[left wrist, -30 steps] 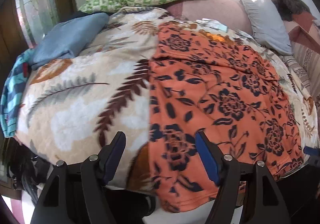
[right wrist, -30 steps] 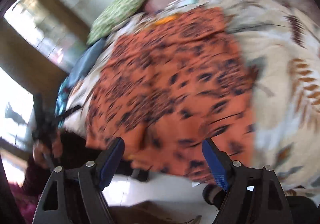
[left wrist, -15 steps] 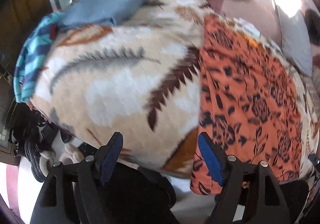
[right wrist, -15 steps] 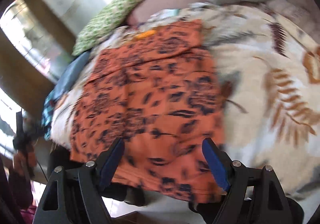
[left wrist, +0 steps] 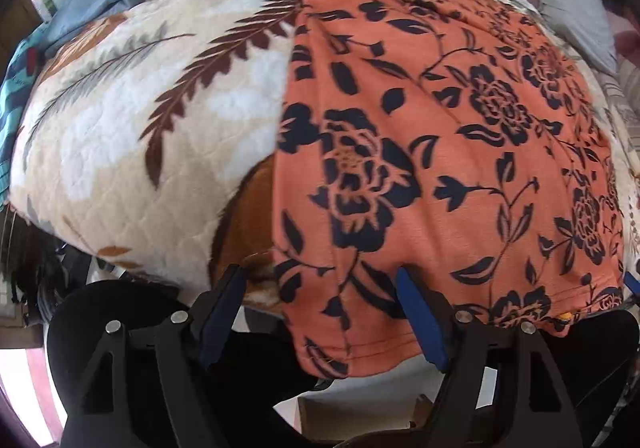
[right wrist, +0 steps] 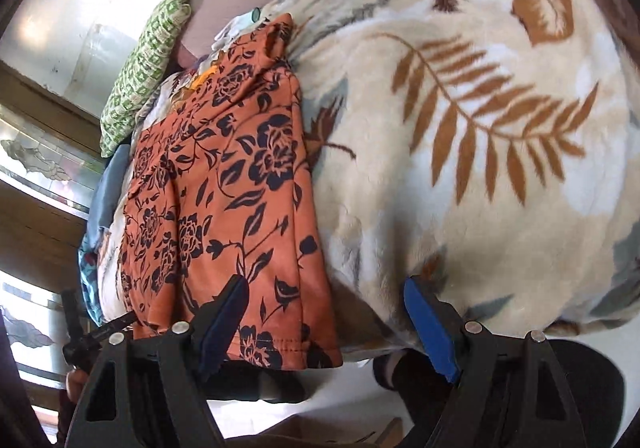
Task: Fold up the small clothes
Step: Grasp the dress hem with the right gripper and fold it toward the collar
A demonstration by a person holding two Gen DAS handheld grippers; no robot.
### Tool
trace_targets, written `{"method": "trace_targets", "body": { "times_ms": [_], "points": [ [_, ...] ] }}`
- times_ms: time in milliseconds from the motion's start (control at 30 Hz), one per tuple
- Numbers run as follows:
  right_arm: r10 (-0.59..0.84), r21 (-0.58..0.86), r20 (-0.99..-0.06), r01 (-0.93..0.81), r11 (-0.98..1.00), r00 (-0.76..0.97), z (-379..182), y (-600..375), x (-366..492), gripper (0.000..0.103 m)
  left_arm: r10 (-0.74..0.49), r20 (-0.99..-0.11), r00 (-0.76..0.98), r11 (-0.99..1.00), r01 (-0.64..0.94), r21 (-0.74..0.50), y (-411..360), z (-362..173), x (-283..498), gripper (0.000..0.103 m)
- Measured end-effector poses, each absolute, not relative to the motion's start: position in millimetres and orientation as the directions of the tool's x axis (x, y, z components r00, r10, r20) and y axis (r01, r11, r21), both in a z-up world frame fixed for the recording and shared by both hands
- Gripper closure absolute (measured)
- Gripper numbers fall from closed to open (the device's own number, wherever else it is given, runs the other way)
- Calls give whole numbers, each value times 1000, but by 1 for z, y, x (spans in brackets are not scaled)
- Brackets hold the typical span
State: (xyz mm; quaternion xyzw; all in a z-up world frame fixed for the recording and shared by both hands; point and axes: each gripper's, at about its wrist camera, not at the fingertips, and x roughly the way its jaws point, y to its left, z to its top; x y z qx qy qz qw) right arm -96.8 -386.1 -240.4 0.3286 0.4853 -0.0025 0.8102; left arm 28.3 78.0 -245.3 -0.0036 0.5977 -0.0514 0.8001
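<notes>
Now orange garment (left wrist: 440, 136) hem overhangs blanket (left wrist: 132, 136) edge, unpinched.

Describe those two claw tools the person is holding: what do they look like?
Both look alike. The left gripper and right gripper each have two black angular plastic fingers joined by silver rivets, with blue pads lining the inner faces. No cables or markings show, and no sleeves can be made out.

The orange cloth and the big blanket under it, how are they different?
The orange cloth has dark navy flowers; the blanket is cream with brown and grey feathery leaves. The orange cloth looks thin and smooth, while the blanket looks thick and fluffy. The orange cloth is smaller and lies on top; the blanket spreads wide beneath it. Both hang a little over the near edge of the bed and carry plant patterns.
</notes>
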Motion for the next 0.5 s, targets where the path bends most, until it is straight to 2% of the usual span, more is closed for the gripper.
{"method": "trace_targets", "body": {
  "times_ms": [100, 233, 300, 367, 433, 467, 500],
  "points": [
    [346, 542, -789, 311, 781, 507, -249, -376, -91, 21, -121, -947, 298, 989, 114, -90, 68, -243, 25, 50],
    [275, 435, -847, 298, 850, 454, -252, -353, -79, 21, -121, -933, 338, 983, 170, -66, 54, -240, 20, 64],
    [232, 385, -871, 307, 870, 434, -252, -345, -75, 21, -125, -930, 347, 984, 164, -71, 54, -238, 19, 85],
    [152, 274, -909, 282, 920, 388, -251, -331, -71, 31, -138, -926, 351, 984, 155, -88, 58, -234, 20, 94],
    [-4, 71, -942, 212, 975, 334, -247, -310, -68, 61, -164, -925, 344, 983, 135, -124, 65, -232, 22, 95],
    [-62, -5, -943, 174, 985, 327, -246, -301, -68, 67, -171, -923, 345, 983, 128, -135, 67, -230, 22, 95],
    [-107, -63, -941, 143, 988, 321, -244, -293, -69, 78, -169, -920, 354, 983, 128, -132, 69, -227, 21, 96]
  ]
}}
